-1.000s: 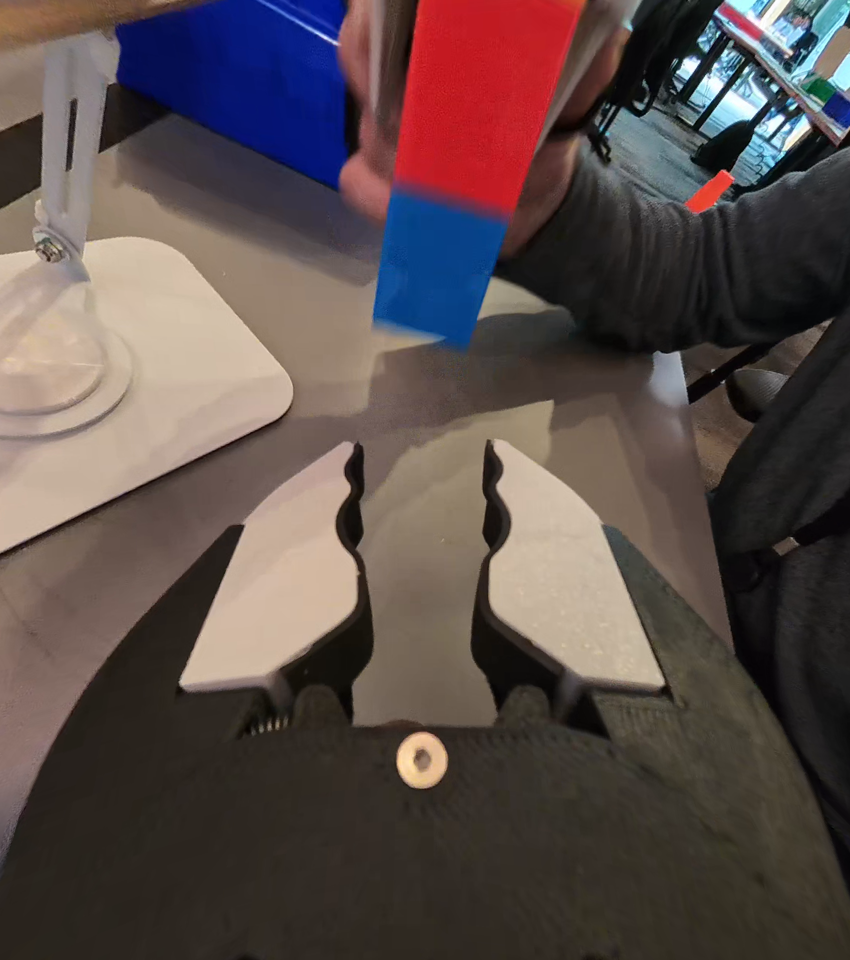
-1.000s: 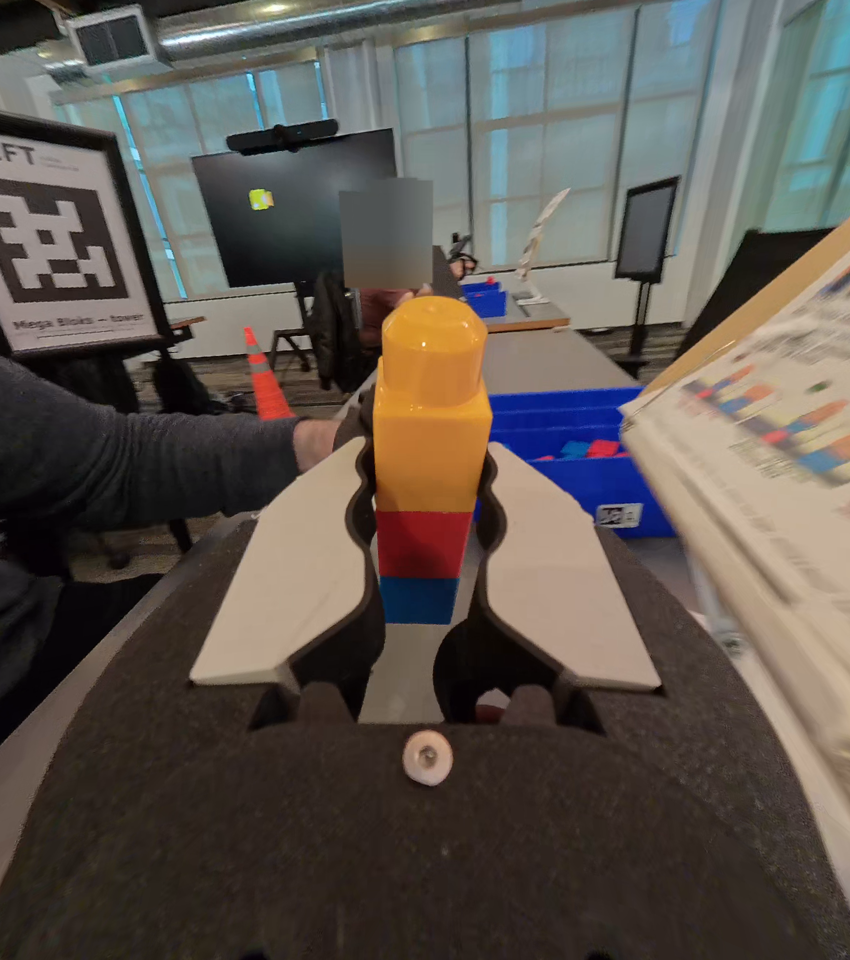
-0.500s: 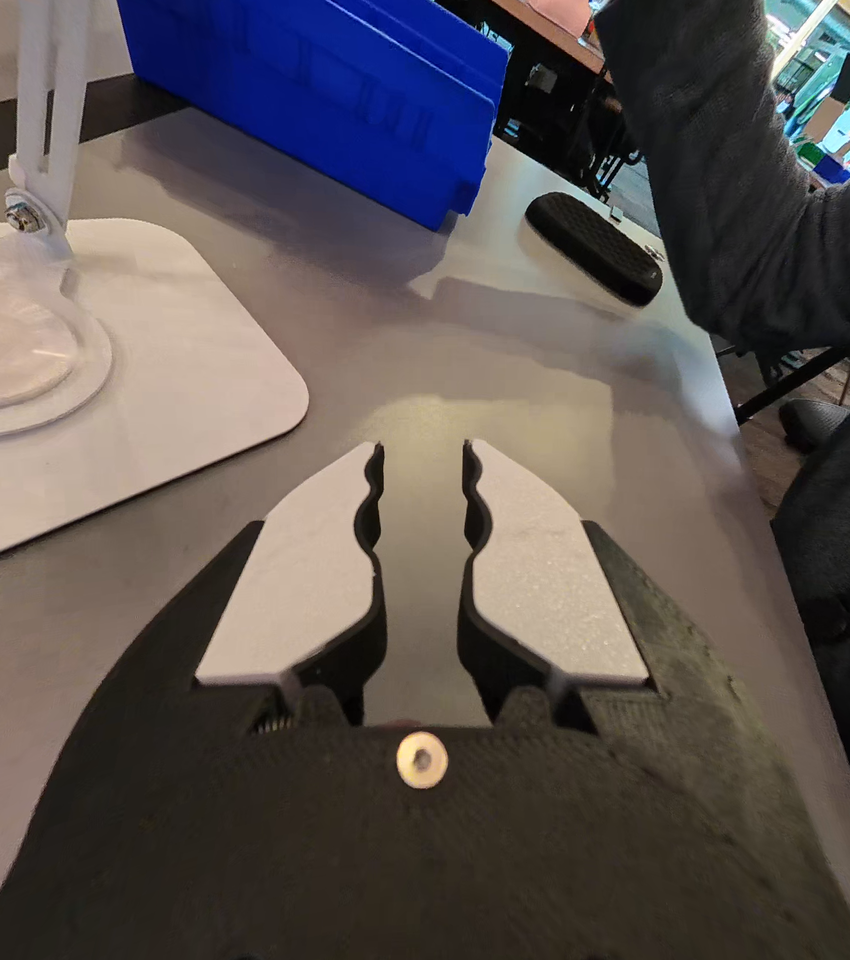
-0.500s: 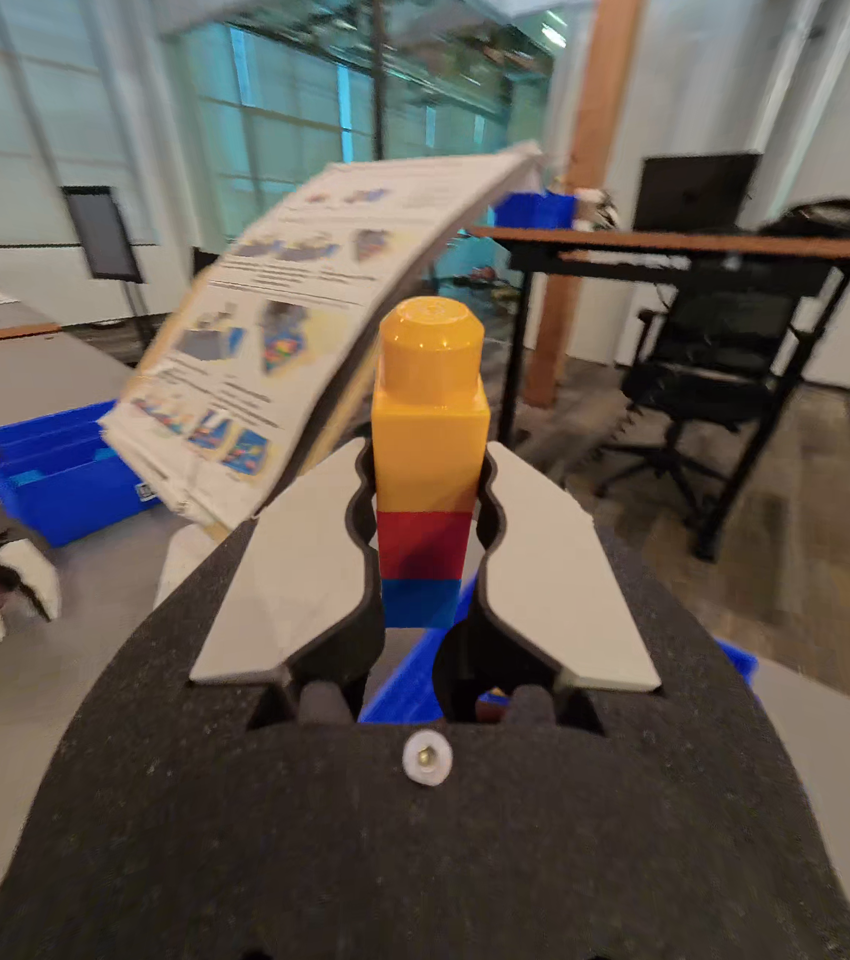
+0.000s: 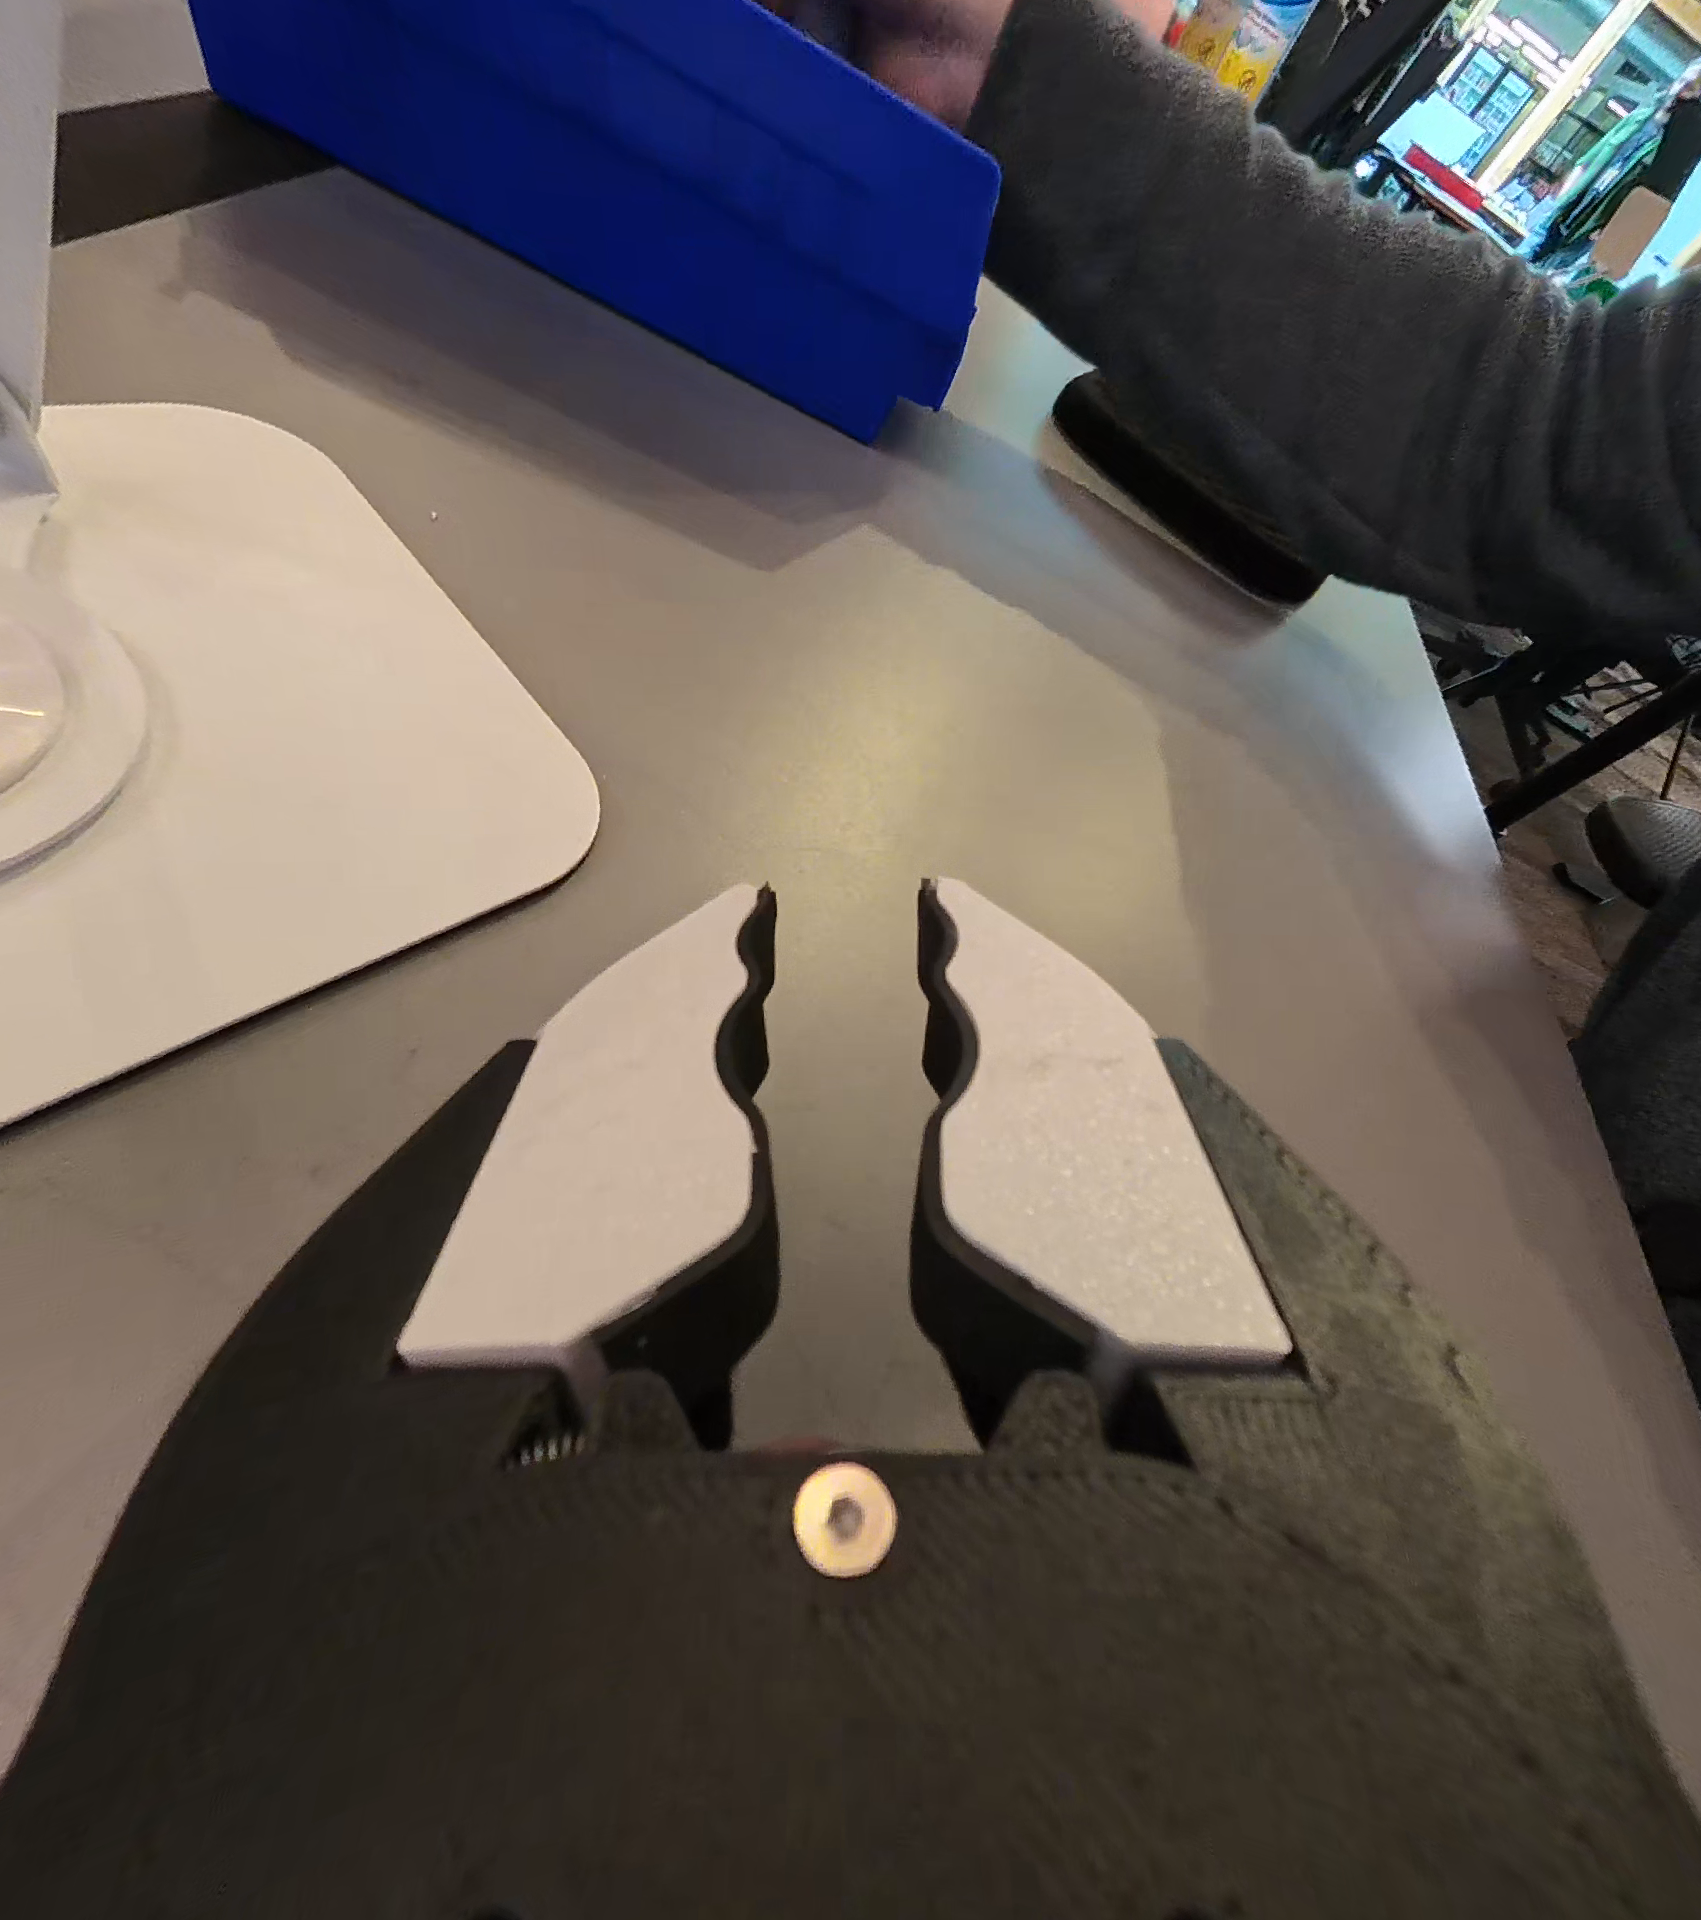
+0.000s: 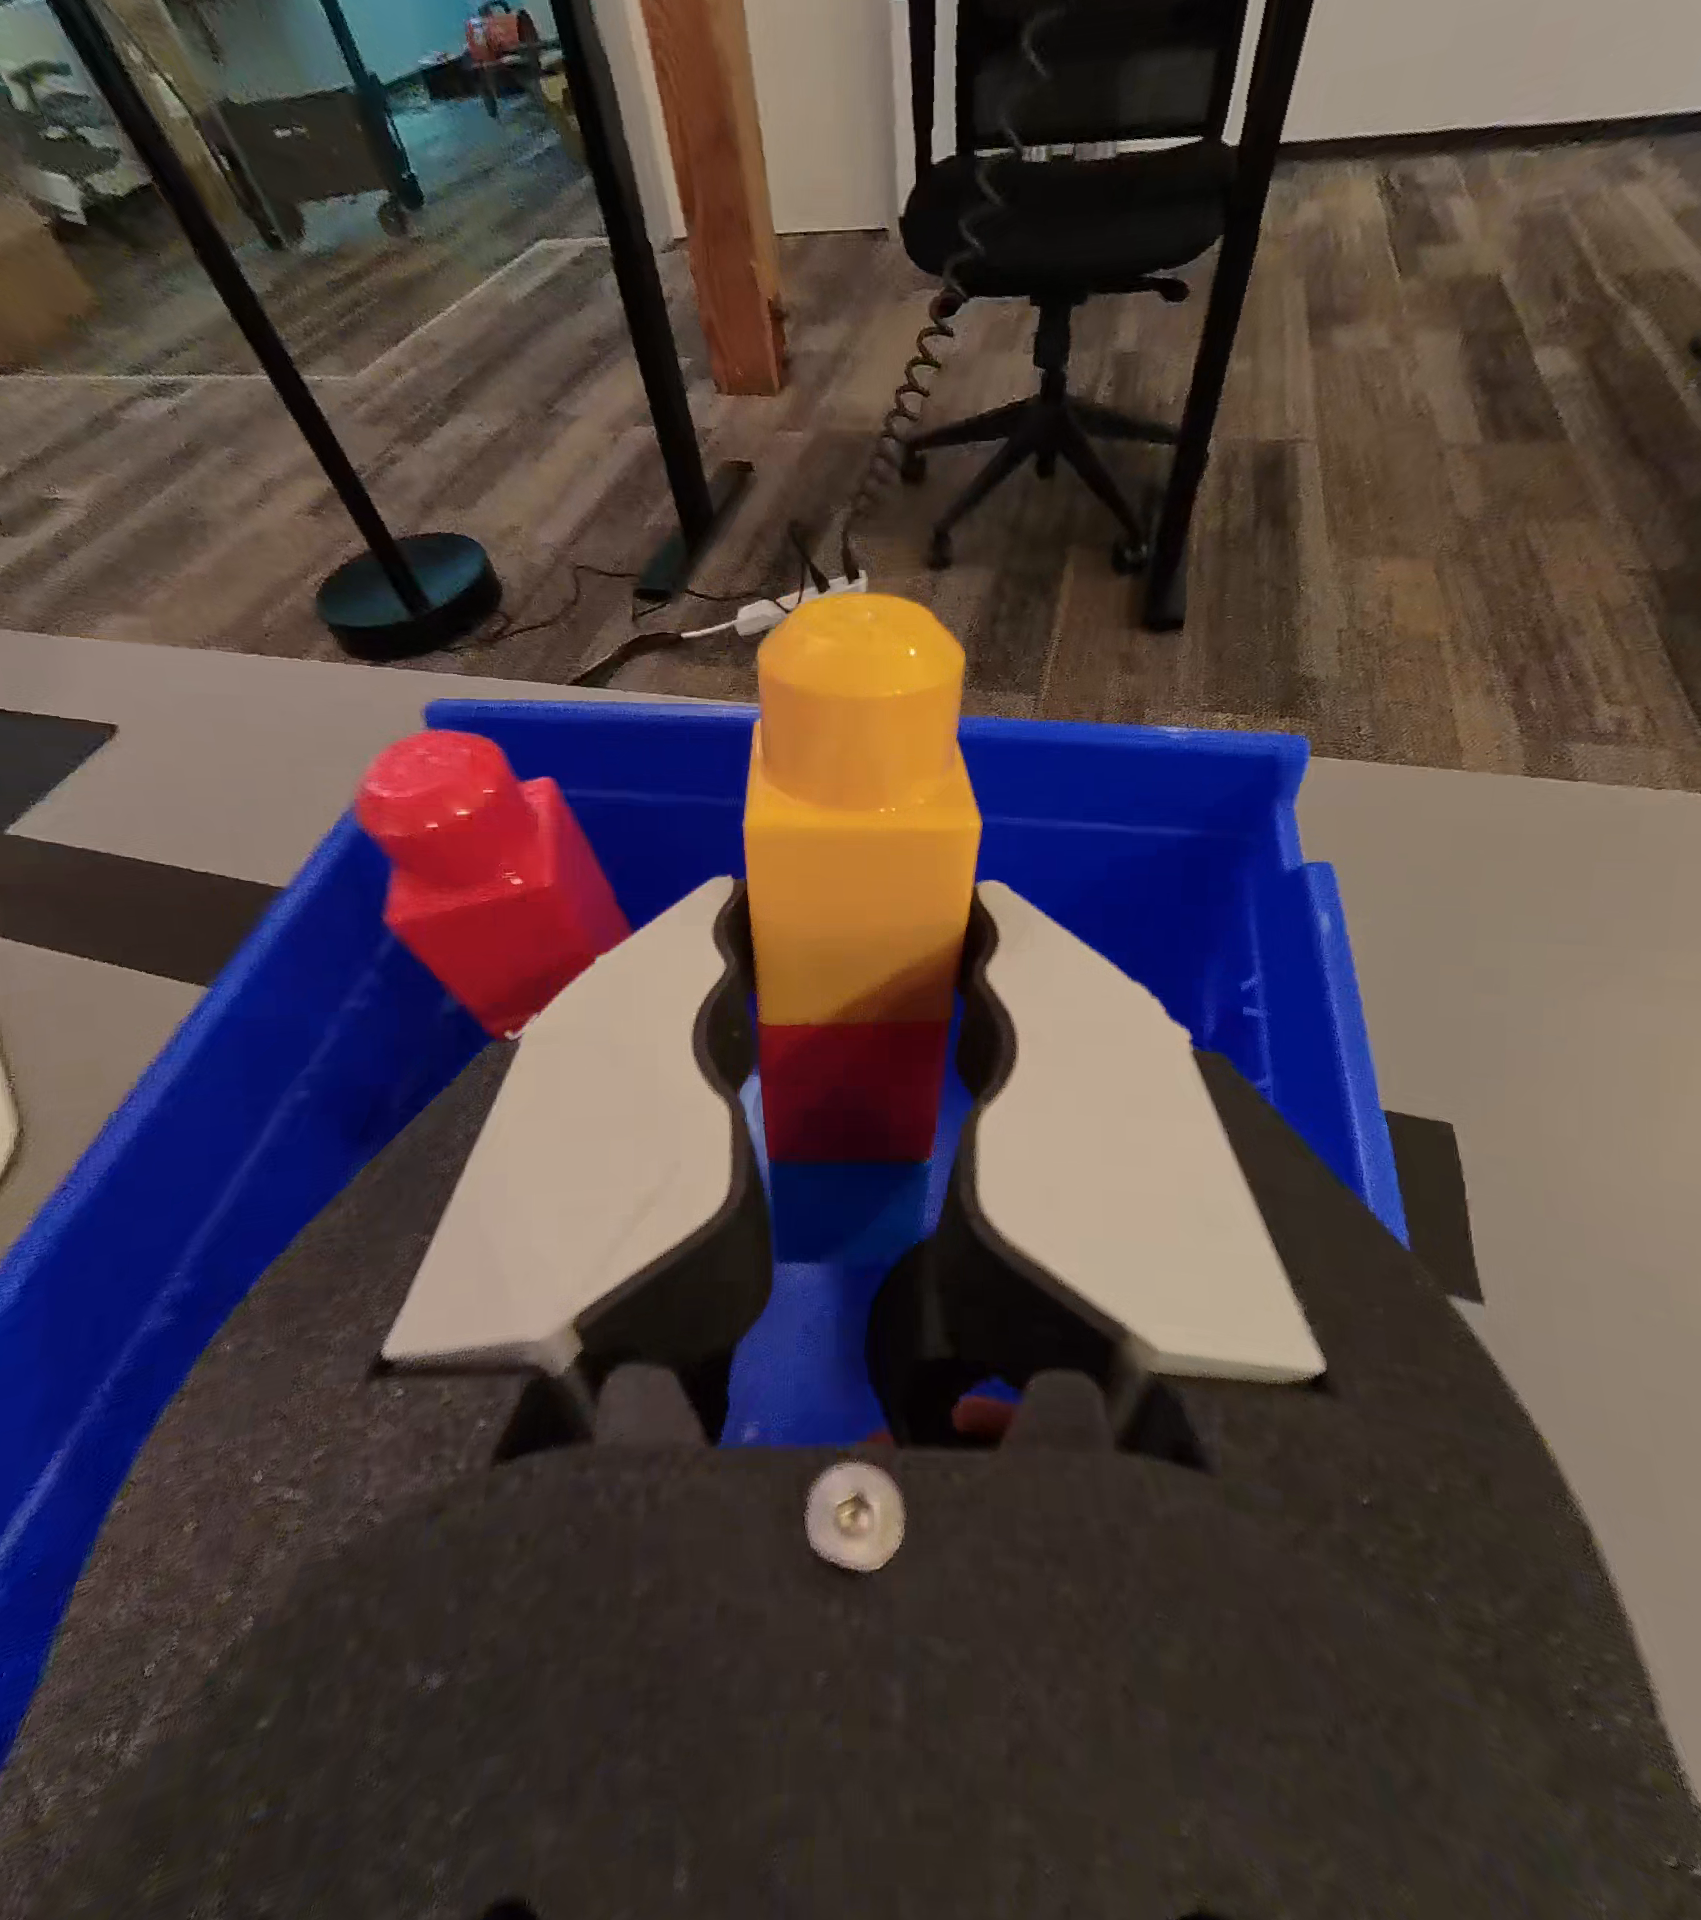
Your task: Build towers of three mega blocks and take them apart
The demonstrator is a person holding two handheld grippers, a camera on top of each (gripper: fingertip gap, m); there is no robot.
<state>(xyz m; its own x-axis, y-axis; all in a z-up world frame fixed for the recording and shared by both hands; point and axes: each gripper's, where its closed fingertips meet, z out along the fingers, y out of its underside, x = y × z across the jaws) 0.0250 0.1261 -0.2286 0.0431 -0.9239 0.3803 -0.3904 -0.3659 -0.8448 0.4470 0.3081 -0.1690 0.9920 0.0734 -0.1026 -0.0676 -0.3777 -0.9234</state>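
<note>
Gripping tower (image 6: 856,997), right gripper (image 6: 856,904) now over blue bin (image 6: 1137,831)

An open office used as a workspace

Black swivel chair (image 6: 1054,208) and desk legs stood on wood-look plank floor (image 6: 1448,416) — glass partitions (image 6: 98,187) behind, grey tables (image 5: 929,727) with a blue parts bin (image 5: 617,187).

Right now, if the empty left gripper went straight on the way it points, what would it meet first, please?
Probably nothing close: beyond the open left gripper lies bare grey table. Farther along that line, the deep blue plastic bin and the grey-sleeved arm come first, though depth is hard to judge.
</note>
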